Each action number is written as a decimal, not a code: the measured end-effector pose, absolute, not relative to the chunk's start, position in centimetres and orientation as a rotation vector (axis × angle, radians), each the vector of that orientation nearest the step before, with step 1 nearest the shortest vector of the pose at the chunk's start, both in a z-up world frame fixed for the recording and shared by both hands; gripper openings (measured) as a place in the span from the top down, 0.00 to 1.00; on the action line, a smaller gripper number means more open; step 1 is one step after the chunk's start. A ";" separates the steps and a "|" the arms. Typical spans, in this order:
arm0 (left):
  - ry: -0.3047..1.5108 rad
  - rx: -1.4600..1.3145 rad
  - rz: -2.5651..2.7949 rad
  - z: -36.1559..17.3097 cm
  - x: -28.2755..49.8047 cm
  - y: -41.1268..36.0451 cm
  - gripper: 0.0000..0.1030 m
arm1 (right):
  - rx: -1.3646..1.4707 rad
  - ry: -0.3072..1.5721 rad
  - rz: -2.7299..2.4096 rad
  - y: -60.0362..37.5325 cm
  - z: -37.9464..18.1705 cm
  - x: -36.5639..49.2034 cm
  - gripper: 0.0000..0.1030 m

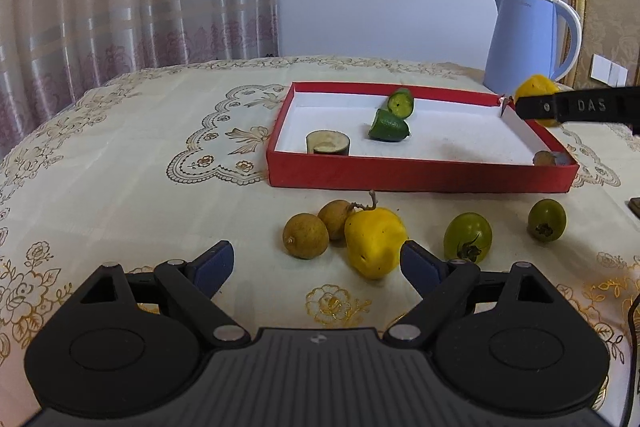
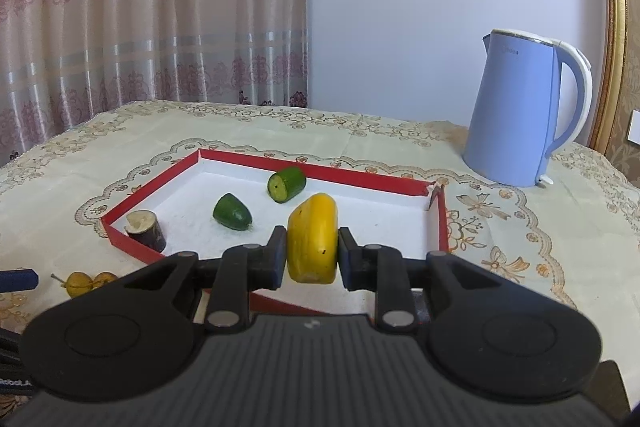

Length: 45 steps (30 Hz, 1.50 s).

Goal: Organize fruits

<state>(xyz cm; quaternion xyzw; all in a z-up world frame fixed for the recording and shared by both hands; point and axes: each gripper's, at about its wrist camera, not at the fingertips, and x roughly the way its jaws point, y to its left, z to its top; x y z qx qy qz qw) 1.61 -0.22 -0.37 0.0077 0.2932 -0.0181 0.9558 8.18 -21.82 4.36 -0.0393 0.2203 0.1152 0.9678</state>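
One yellow fruit between right hand-held gripper fingers.

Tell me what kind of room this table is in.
Most likely a home dining or living room: an embroidered tablecloth covers the table, patterned curtains hang behind it, and a blue electric kettle stands near a gilt frame.

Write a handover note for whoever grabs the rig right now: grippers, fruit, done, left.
Right gripper: shut on a yellow fruit piece, held over the red tray.
Left gripper: open, low over the table, near the loose fruit.
Done, in tray: two cucumber pieces, brown stump piece.
Left, in front of the tray: yellow fruit, two longans, two green tomatoes.
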 end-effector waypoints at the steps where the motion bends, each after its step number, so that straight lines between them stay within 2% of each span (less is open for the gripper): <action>1: 0.598 0.021 -0.041 -0.4 1.7 -0.1 0.12 | -0.082 0.445 0.230 -21.9 4.4 8.5 0.75; 17: 0.548 0.267 -0.057 0.7 3.0 2.8 0.14 | -0.065 0.488 0.214 -22.3 3.4 11.3 0.75; 19: 0.551 0.280 -0.114 0.7 3.4 2.3 0.20 | -0.064 0.490 0.212 -22.2 3.4 11.4 0.75; 21: 0.571 0.300 -0.175 0.5 4.0 1.7 0.30 | -0.067 0.491 0.213 -22.1 3.4 11.4 0.75; 25: 0.600 0.336 -0.229 -0.1 5.1 1.0 0.39 | -0.072 0.487 0.212 -22.0 3.3 11.2 0.75; 27: 0.653 0.310 -0.265 -0.6 5.9 1.1 0.55 | -0.072 0.489 0.208 -22.0 3.3 11.2 0.75; 33: 0.672 0.259 -0.312 -0.5 5.9 1.1 0.73 | -0.068 0.493 0.204 -22.1 3.3 11.4 0.75; 45: 0.603 0.236 -0.207 1.4 4.0 1.3 0.73 | -0.070 0.483 0.204 -22.4 3.6 11.0 0.75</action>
